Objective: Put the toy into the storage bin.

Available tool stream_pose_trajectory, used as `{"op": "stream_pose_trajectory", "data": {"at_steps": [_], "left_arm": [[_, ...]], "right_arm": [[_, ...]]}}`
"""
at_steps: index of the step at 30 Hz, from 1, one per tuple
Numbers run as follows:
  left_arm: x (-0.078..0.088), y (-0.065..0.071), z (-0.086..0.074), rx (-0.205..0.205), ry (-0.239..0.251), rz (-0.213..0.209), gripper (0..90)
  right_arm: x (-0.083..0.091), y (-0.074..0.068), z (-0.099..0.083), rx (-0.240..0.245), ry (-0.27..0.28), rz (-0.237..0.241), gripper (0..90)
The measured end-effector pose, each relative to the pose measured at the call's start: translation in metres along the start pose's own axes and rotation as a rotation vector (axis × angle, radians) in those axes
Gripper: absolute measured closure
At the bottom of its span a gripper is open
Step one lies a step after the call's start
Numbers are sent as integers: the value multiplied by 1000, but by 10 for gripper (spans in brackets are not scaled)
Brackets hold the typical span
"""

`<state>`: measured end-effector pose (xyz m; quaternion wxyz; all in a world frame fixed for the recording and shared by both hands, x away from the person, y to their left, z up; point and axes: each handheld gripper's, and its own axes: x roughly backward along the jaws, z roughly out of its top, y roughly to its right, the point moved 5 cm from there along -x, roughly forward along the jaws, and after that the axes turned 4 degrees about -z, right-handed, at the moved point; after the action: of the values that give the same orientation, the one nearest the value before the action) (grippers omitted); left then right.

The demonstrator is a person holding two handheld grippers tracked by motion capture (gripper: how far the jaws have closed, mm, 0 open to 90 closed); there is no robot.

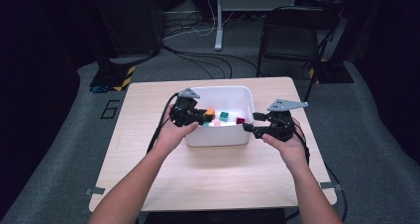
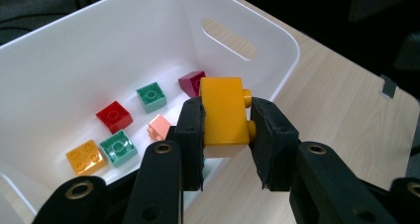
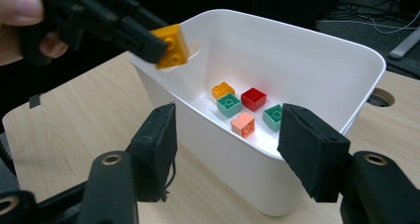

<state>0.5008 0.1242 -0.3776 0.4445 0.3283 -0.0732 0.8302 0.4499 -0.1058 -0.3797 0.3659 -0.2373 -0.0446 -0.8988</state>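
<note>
Six bricks lie in the white bin [image 2: 277, 45] on the desk [image 1: 148, 174] while my left gripper [image 2: 226, 130] clamps a seventh, a yellow-orange studded brick [image 2: 224, 110], above it; my right gripper [image 3: 225, 149] straddles the bin's wall, pads apart.

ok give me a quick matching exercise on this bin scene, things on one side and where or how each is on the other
Things:
1. orange brick
2. right gripper
3. pink brick
4. white bin

States:
a. lying loose on the bin floor
b. clamped in the left gripper, above the bin's rim
c. standing on the wooden table
d. jaws apart, nothing between the pads, beside the bin's outer wall

Pairs: 1-b, 2-d, 3-a, 4-c
</note>
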Motion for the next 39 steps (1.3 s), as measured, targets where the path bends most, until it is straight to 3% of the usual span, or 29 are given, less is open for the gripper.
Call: {"op": "stream_pose_trajectory", "data": {"at_steps": [10, 13, 20, 27, 32, 35, 39], "left_arm": [[-19, -23, 21, 32, -7, 3, 674], [-23, -27, 22, 28, -13, 1, 674], [-36, -39, 26, 65, 2, -13, 673], [-49, -55, 20, 103, -48, 43, 670], [-48, -56, 20, 102, -45, 59, 599], [-45, -56, 19, 83, -54, 92, 572], [-36, -52, 17, 68, -43, 94, 534]], "right_arm": [[-1, 0, 0, 0, 0, 3, 393], [-1, 0, 0, -1, 0, 3, 393], [-1, 0, 0, 0, -1, 4, 393], [-2, -2, 0, 4, 0, 4, 393], [-2, -2, 0, 6, -3, 5, 393], [-2, -1, 0, 4, -2, 4, 393], [-2, -2, 0, 5, -1, 4, 393]]}}
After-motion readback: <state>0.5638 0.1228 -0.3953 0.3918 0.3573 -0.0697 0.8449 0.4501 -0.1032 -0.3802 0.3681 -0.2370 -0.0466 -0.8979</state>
